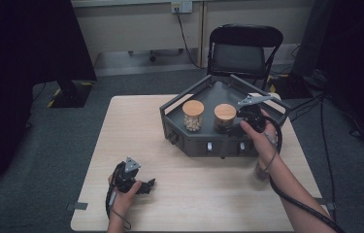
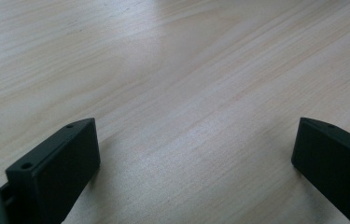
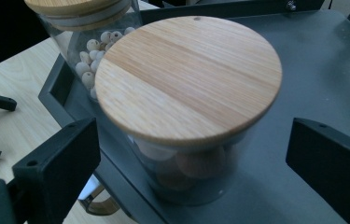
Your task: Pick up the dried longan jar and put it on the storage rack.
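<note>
Two glass jars with wooden lids stand in the dark grey tray (image 1: pixel 174 127) at the far right of the counter (image 1: pixel 136 141); the left jar (image 1: pixel 193 115) holds pale beads, the right jar (image 3: pixel 189 107) brownish balls; the right claw (image 3: pixel 191 154) sits around that right jar, jaws spread wide, neither pad touching the glass; the left claw (image 2: pixel 196 154) rests at the near left, jaws spread over bare wood, holding nothing.

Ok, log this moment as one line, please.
right tongs: open around nearer jar in tray | left tongs: open, empty, over table
</note>
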